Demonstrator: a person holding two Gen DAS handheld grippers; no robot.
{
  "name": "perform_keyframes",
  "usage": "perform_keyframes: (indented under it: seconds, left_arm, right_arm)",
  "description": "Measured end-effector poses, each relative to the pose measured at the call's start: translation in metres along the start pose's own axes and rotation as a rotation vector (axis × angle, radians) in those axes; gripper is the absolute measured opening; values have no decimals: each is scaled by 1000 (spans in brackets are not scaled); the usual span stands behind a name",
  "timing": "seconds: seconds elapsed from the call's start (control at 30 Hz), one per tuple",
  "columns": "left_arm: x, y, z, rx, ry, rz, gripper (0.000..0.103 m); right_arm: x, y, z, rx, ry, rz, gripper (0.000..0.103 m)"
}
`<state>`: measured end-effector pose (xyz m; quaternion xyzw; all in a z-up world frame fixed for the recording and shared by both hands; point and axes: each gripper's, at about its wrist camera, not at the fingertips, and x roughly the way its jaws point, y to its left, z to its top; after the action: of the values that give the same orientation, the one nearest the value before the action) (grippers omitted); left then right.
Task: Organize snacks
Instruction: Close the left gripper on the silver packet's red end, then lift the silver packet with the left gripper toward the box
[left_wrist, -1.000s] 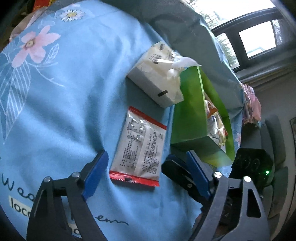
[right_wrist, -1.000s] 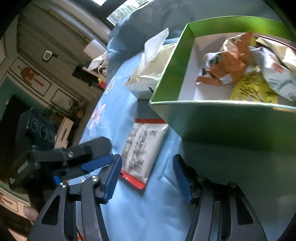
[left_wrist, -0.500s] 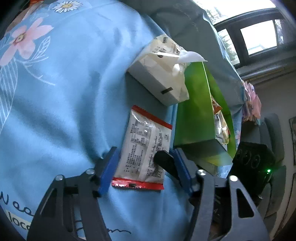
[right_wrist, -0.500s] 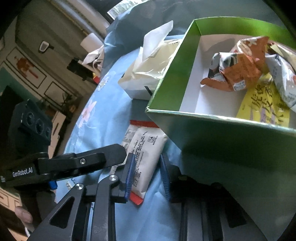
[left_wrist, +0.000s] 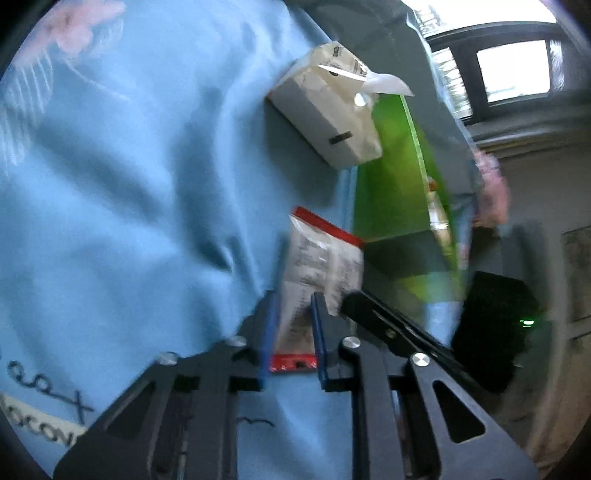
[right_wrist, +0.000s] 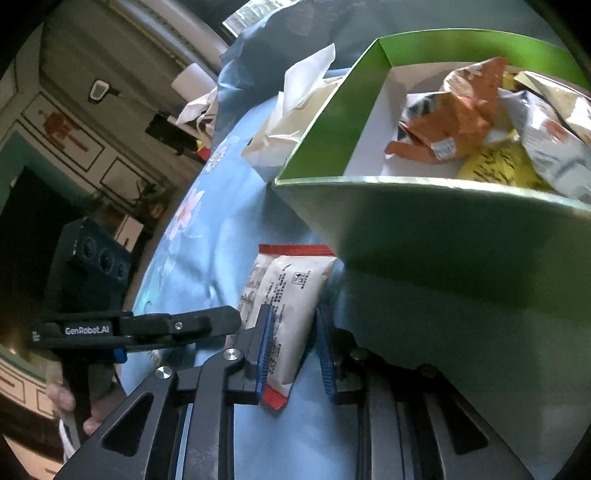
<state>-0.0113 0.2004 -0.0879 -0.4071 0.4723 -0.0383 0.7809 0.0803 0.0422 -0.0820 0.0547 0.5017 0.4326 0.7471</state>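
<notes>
A white snack packet (left_wrist: 325, 258) with red ends lies on the blue bedsheet (left_wrist: 147, 184), right beside a green box (left_wrist: 391, 177). My left gripper (left_wrist: 293, 306) is shut on the packet's near end, which is pinched narrow between the blue pads. In the right wrist view the same packet (right_wrist: 291, 288) bulges between the pads of my right gripper (right_wrist: 292, 317). Its jaws are closing and both pads touch the packet. One finger (right_wrist: 207, 325) of the left gripper reaches in from the left. The green box (right_wrist: 443, 229) holds several crumpled snack bags (right_wrist: 454, 122).
A soft tissue pack (left_wrist: 325, 122) sits on the sheet just behind the green box's corner. The box wall stands close to the right of both grippers. A hand (right_wrist: 62, 398) holds the left gripper at the lower left. Windows and a wall lie beyond the bed.
Both grippers' jaws have closed from wide apart onto the snack packet. The packet has been squeezed narrower and shifted closer to the green box.
</notes>
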Motion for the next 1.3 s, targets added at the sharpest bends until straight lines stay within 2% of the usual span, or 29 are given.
perform_keyframes:
  seconds: [0.1,0.13,0.17,0.23,0.33,0.43,0.53,0.63,0.8,1.3]
  left_arm:
    - [3,-21,0,77,-27,88,21]
    - [4,-25,0,103,-32,109,25]
    - [7,-27,0,111,-28,106,32]
    - [8,-29,2,111,-20,83,36]
    - [7,-25,3,93,-15,66,34]
    - [5,-22,4,89,-12,78,24]
    - [0,-18,1,84,-12,72,25]
    - [1,-33,-7,117,-13,91,25]
    - [0,-48,-15,144,-12,78,25]
    - [-8,-98,-30,286,-82,76,26]
  right_arm:
    - [0,2,-1,-3,6,-20,23]
    - [1,3,-1,-6,9,-26,23]
    - [2,4,0,-11,12,-31,23]
    - [3,5,2,-16,22,-32,23]
    - [6,1,3,-4,26,-12,23]
    - [4,2,0,-13,9,-9,23]
    - [-1,4,-4,-26,-12,-12,23]
    - [-8,6,-8,-34,-28,-15,23]
    - [-27,5,-16,-37,-67,-10,22]
    - [-85,5,-26,-28,-196,-16,22]
